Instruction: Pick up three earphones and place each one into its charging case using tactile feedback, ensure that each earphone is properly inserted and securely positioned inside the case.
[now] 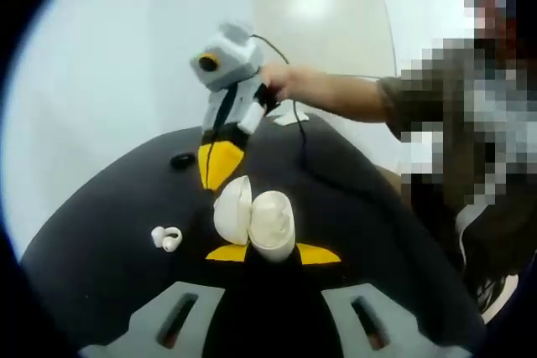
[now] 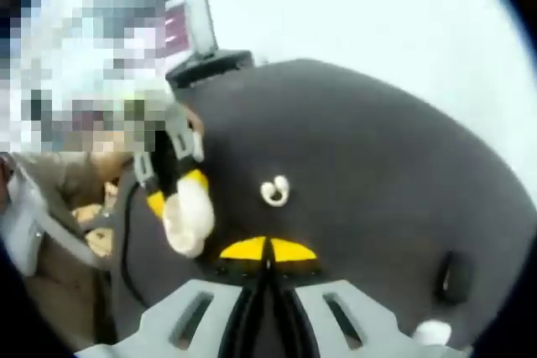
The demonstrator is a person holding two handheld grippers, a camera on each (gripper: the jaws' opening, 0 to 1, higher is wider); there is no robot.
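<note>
So: dark tabletop [image 1: 101, 232] carries everything. Left claw [image 1: 273, 253] is clamped on the open white charging case [image 1: 256, 217], lid hinged up, held just above the cloth. Right claw [image 2: 267, 251] has its yellow tips pressed together w/ nothing between them; in left gripper view it hangs just beyond the case. White earphone [image 2: 274, 191] lies loose on the cloth, just past the right claw's tips, near the case. Small black item [image 1: 182, 160] sits farther off. Next, I'd judge: part the tips, straddle the earphone's body, not the hook, squeeze gently, keep the case steady.
</note>
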